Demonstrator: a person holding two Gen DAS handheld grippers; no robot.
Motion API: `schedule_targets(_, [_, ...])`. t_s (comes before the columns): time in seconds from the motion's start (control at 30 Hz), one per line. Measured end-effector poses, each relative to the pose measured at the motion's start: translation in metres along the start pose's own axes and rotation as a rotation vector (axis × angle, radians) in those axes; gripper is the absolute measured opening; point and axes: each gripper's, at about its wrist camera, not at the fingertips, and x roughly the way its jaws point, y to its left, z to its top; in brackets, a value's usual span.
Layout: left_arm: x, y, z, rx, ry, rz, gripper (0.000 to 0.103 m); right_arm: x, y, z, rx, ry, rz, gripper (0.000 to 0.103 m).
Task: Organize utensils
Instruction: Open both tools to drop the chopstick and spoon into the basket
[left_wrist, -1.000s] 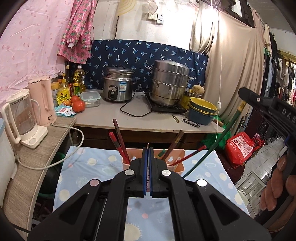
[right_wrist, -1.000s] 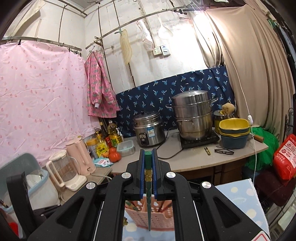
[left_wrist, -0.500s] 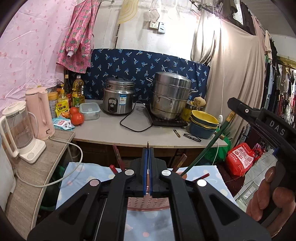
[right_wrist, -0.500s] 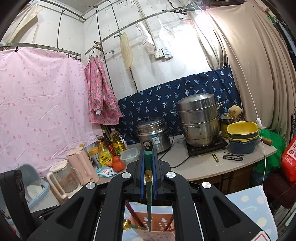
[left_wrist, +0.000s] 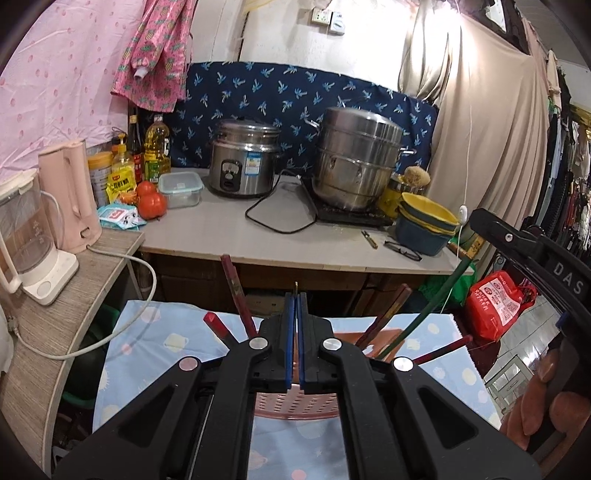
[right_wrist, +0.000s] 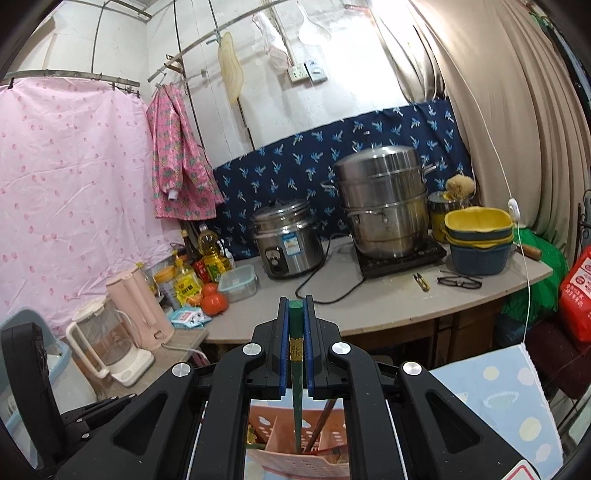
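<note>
Chopstick, green (right_wrist: 295, 354), is clamped between the blue pads of the right hand-held gripper (right_wrist: 295, 314); its blunt top stands level with the fingertips and its shaft runs down into a pink perforated utensil basket (right_wrist: 291, 439). In the left wrist view the same green chopstick (left_wrist: 428, 310) slants up to the right out of the basket (left_wrist: 295, 404), toward the right hand-held gripper's black body at the frame edge. Several dark red and brown chopsticks (left_wrist: 236, 295) also stand in the basket, fanned outward. The left hand-held gripper (left_wrist: 295, 299) has its jaws fully together; a thin pale tip shows just above the pads, and whether it is gripped cannot be told. The basket sits on a bench covered with a light blue dotted cloth (left_wrist: 155, 339). Behind it, a kitchen counter (left_wrist: 229, 229) carries a rice cooker (left_wrist: 243, 166), a tiered steel steamer pot (left_wrist: 354, 158), stacked yellow and blue bowls (left_wrist: 424, 225), eyeglasses (left_wrist: 402, 249) and tomatoes (left_wrist: 149, 201).
</note>
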Motion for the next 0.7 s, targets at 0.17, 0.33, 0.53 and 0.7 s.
schedule_targets(0.17, [0.021,0.006,-0.011,-0.010,0.032,0.023,0.001,0.011,-0.006,-0.017,-0.002,0.038,-0.010,0.007])
schedule_targets(0.33, [0.034,0.007,-0.020,-0.011,0.054,0.047,0.002,0.017,-0.012,-0.032,0.001,0.080,-0.011,0.007])
schedule_targets(0.53, [0.033,0.009,-0.026,-0.038,0.052,0.085,0.038,0.008,-0.006,-0.037,-0.036,0.065,-0.031,0.014])
schedule_targets(0.7, [0.022,0.003,-0.029,-0.028,0.041,0.096,0.050,-0.007,0.000,-0.039,-0.057,0.042,-0.042,0.035])
